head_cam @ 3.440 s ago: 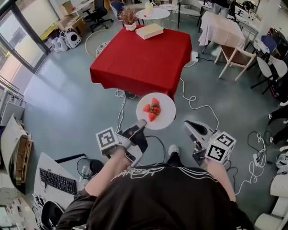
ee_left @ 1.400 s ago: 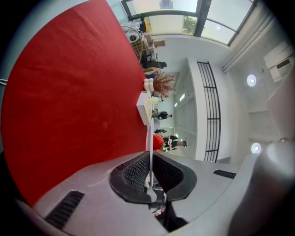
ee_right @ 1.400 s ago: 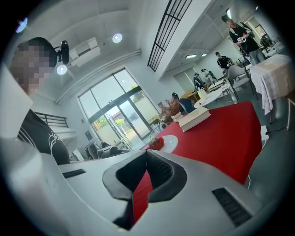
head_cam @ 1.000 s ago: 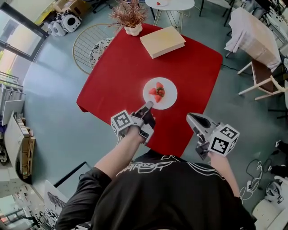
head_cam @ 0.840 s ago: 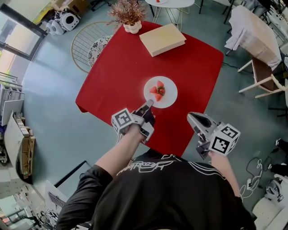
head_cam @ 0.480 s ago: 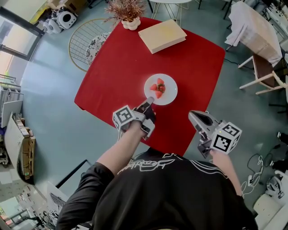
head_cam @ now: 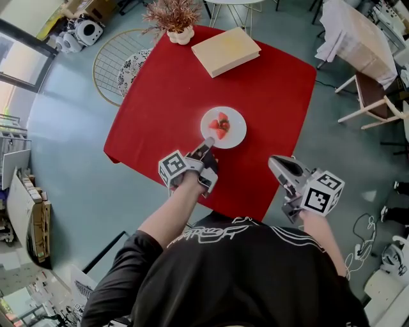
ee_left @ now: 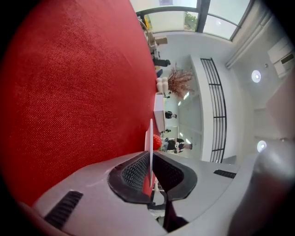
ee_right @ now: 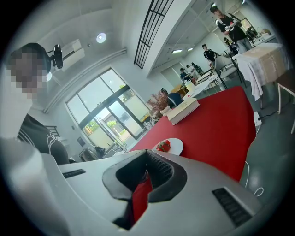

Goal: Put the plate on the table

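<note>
Head view, looking down: one red-clothed table (head_cam: 268, 83), one white plate (head_cam: 236, 124), one book (head_cam: 226, 51), one potted dried plant (head_cam: 171, 13) and two grippers, each with one marker cube. A small heap of strawberries (head_cam: 218, 125) sits on the plate; they lie too close together to count.

Left gripper (head_cam: 207, 142) — its jaws are nearly together, clamped on the near rim of the plate. In the left gripper view the rim (ee_left: 150, 138) shows as a thin white line running between the two ribbed pads (ee_left: 136, 173), which lie close against it on either side. These jaws have just been easing open a little, with the rim between them. One strawberry (ee_left: 156, 142) shows beyond the rim.

Right gripper (head_cam: 276, 161) — held off the near right edge of the table, well apart from the plate. The right gripper view shows its jaw tips together with nothing between them; past them lie the plate (ee_right: 176, 147) and the book (ee_right: 184, 109).

The plate is round, so it has no long axis. It lies level, face up, near the middle of the table on the person's side, the book and plant beyond it at the far edge. It looks to rest on the cloth, but contact of its base is not certain.
</note>
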{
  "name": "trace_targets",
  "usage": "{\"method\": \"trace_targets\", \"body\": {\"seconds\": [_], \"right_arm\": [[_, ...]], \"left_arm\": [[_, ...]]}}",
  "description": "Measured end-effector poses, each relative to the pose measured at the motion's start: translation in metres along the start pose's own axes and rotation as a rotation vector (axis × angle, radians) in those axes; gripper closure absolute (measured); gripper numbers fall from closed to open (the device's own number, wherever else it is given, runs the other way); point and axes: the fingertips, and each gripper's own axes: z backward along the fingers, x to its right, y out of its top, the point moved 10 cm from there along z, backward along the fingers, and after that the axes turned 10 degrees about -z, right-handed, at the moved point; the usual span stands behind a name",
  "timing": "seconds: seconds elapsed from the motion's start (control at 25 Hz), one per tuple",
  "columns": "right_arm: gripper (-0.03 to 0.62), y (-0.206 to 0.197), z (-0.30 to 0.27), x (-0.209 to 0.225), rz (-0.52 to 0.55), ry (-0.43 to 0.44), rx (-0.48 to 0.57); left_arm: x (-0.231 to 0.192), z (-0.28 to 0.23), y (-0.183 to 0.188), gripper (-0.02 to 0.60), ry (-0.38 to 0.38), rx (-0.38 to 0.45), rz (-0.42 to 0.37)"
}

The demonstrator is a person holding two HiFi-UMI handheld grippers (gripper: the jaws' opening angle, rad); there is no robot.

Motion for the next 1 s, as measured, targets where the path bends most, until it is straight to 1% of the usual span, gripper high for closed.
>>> {"method": "trace_targets", "body": {"seconds": [0.08,0.12,0.2,0.36,0.44,0.52,0.56,0.6,0.68,0.76,0.92,1.0], "right_arm": [[0.586,0.0,0.003,0.0,0.006,-0.008,0.002],[0.586,0.001,0.004,0.0,0.007,-0.012,0.006],[0.586,0.001,0.005,0.001,0.004,-0.017,0.014],[0.586,-0.002,0.008,0.001,0.0,-0.015,0.016],[0.586,-0.003,0.009,0.001,0.001,-0.013,0.015],[0.586,-0.004,0.01,0.002,-0.001,-0.011,0.019],[0.586,-0.004,0.01,0.002,-0.002,-0.011,0.022],[0.586,-0.004,0.011,0.002,-0.004,-0.012,0.024],[0.586,-0.004,0.012,0.003,-0.01,-0.013,0.028],[0.586,-0.005,0.014,0.005,-0.021,-0.011,0.03],[0.586,-0.005,0.017,0.009,-0.044,-0.009,0.039],[0.586,-0.005,0.018,0.009,-0.052,-0.004,0.039]], "left_arm": [[0.0,0.0,0.0,0.548,-0.008,0.014,0.01],[0.0,-0.001,0.001,0.536,-0.007,0.02,0.011],[-0.002,-0.001,0.003,0.483,0.004,0.026,0.008],[-0.001,-0.002,0.004,0.43,0.004,0.016,-0.002],[0.003,-0.003,0.004,0.381,-0.024,0.011,-0.015],[0.006,-0.006,0.004,0.34,-0.075,0.012,-0.036],[0.008,-0.007,0.003,0.325,-0.091,0.009,-0.052],[0.009,-0.007,0.003,0.319,-0.089,0.0,-0.076],[0.011,-0.005,0.003,0.308,-0.059,-0.025,-0.139],[0.014,-0.005,0.002,0.308,-0.043,-0.048,-0.199],[0.019,-0.008,0.003,0.308,-0.029,-0.068,-0.277],[0.023,-0.009,0.003,0.308,-0.016,-0.085,-0.338]]}}
